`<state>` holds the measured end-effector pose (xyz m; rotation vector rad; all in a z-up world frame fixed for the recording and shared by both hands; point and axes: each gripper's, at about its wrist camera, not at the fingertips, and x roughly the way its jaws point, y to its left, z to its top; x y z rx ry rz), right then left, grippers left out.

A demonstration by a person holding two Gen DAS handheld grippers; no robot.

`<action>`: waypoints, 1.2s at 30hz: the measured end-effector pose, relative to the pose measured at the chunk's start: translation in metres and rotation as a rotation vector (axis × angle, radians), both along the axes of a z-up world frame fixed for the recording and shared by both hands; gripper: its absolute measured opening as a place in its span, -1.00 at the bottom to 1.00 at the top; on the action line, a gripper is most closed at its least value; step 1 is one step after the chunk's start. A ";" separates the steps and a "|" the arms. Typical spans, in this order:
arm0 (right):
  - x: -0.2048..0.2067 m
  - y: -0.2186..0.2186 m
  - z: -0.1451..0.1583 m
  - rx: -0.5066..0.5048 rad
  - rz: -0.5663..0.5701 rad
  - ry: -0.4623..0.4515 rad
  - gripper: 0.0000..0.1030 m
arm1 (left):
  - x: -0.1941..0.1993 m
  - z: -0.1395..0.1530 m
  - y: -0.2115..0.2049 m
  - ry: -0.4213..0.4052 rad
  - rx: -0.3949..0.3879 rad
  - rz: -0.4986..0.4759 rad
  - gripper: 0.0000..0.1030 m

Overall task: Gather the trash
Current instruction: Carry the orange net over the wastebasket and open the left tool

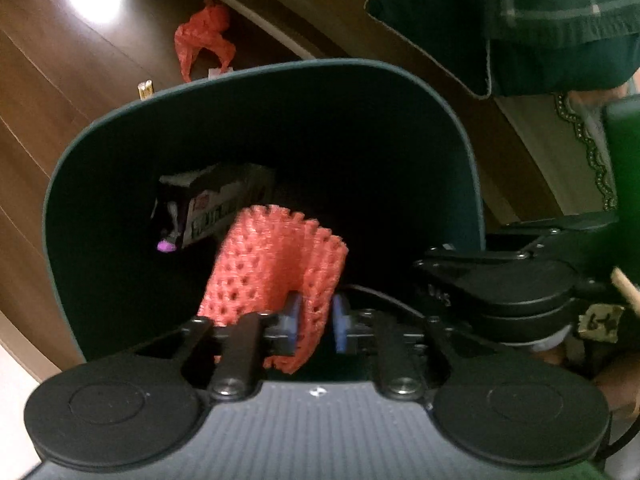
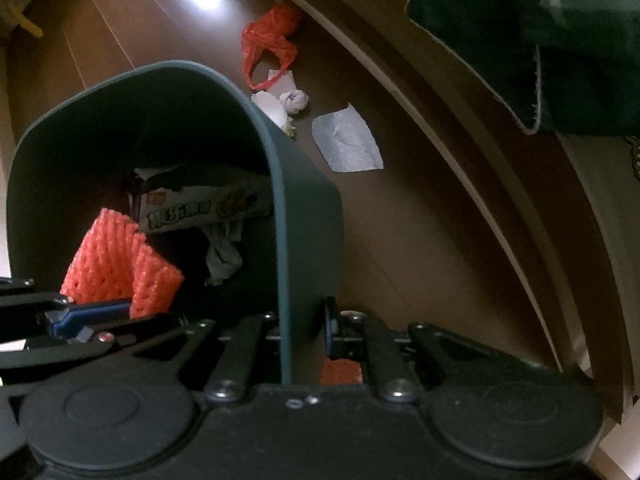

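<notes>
Net: orange foam mesh fruit sleeve [image 1: 276, 264] – light, springy, easily crushed; take an edge.
Left gripper [image 1: 314, 320]: jaws loosened around it.
Right gripper [image 2: 302, 330]: pinching dark green plastic bin's wall [image 2: 308, 240].

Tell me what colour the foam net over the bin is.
Orange-red, with a mesh of small holes. The foam net shows best in the left wrist view.

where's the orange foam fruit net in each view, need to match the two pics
Left wrist: the orange foam fruit net is low centre, between the blue pads of the left gripper, above the bin's dark inside.
Right wrist: the net is lower left, inside the bin.
Shared landmark: the dark green plastic bin, with the printed snack box inside it.
</notes>
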<state>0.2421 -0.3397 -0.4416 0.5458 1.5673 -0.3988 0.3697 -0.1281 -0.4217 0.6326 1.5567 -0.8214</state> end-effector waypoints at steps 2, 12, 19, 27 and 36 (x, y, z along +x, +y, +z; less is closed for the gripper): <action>-0.002 -0.002 0.002 0.002 -0.011 0.000 -0.82 | 0.001 0.004 0.001 -0.014 0.005 0.009 -0.16; -0.004 -0.007 -0.003 -0.007 -0.056 0.010 -0.82 | -0.006 0.042 0.002 0.021 -0.068 0.020 0.58; -0.006 -0.012 -0.004 -0.013 -0.069 0.011 -0.81 | -0.008 0.064 -0.001 -0.010 -0.100 0.015 0.60; -0.002 -0.005 -0.001 -0.004 -0.073 0.011 -0.81 | -0.007 0.077 0.005 0.021 -0.107 0.032 0.61; -0.002 -0.007 -0.001 0.011 -0.075 0.010 -0.81 | 0.000 0.071 0.005 0.256 -0.170 0.091 0.82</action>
